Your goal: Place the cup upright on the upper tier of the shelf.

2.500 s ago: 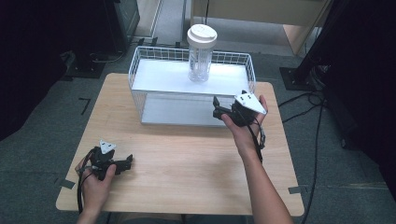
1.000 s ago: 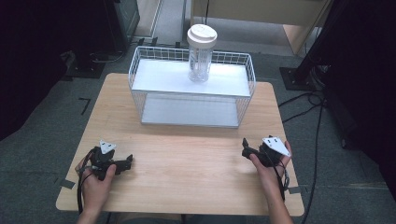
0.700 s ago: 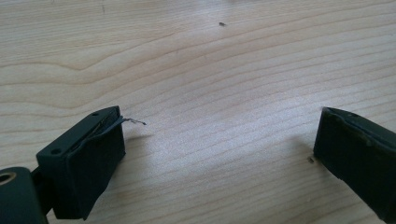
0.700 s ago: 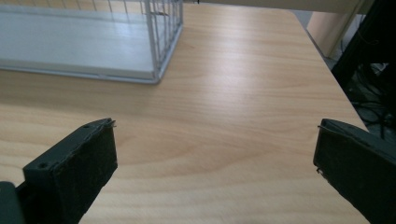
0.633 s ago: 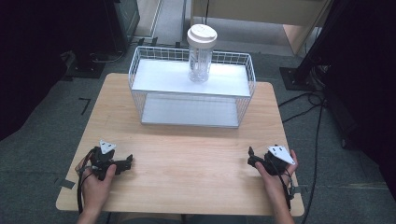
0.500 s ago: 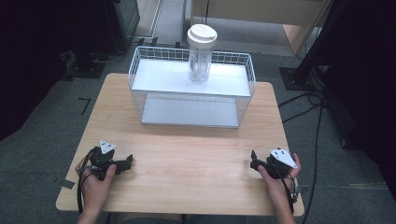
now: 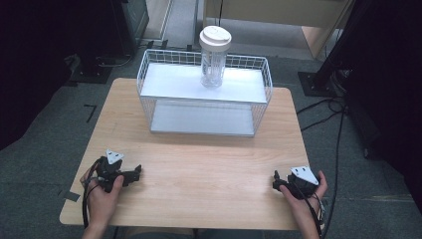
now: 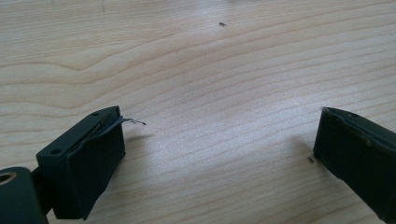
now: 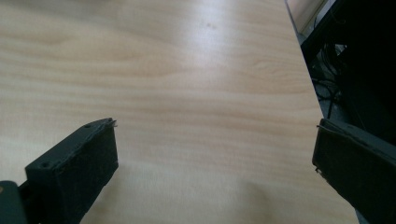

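Note:
A clear plastic cup with a white lid stands upright inside a white wire basket at the back of the wooden table. My left gripper rests near the table's front left corner, held by a hand. In the left gripper view its jaws stand wide apart over bare wood, left gripper open and empty. My right gripper rests near the front right corner. In the right gripper view the right gripper is open too, with only the tabletop and its right edge between the jaws.
The basket has a white floor and takes up the back middle of the table. Black stands and cables lie on the grey floor right of the table. Bare wood stretches between the two grippers.
My right gripper has drawn back from the basket's front right corner to the table's front right corner and settled there. The left gripper and the cup have stayed still.

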Demonstrator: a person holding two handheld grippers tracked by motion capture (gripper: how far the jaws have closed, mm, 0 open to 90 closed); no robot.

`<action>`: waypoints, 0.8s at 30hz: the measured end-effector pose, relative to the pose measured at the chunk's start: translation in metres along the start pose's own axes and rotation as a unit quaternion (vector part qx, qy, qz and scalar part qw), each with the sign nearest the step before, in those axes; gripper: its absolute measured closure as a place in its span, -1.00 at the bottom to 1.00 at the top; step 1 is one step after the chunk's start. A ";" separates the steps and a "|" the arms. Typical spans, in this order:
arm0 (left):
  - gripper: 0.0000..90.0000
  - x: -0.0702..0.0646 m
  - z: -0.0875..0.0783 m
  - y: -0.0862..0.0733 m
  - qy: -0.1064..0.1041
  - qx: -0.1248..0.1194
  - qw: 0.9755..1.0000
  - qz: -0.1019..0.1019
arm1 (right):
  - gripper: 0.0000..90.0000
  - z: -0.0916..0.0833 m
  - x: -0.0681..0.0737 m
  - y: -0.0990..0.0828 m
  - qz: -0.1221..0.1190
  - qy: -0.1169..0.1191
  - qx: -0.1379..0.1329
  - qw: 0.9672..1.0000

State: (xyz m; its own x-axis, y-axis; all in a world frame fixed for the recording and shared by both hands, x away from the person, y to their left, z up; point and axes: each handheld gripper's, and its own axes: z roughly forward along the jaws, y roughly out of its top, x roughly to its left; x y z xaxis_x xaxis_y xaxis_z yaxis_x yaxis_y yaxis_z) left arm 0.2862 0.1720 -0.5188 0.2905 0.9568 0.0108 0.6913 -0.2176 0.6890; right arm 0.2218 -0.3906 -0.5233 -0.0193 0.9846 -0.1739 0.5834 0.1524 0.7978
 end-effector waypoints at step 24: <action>-0.95 -0.001 0.000 0.001 0.000 0.000 1.000 0.001 | -1.00 -0.010 -0.026 -0.017 0.045 0.101 0.075 0.991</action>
State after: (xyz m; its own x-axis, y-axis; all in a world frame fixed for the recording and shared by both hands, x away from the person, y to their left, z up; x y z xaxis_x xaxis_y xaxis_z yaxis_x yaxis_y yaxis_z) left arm 0.2866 0.1712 -0.5187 0.2920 0.9564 0.0114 0.6913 -0.2193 0.6885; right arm 0.2038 -0.4183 -0.5264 -0.1151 0.9930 0.0260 0.7043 0.0632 0.7071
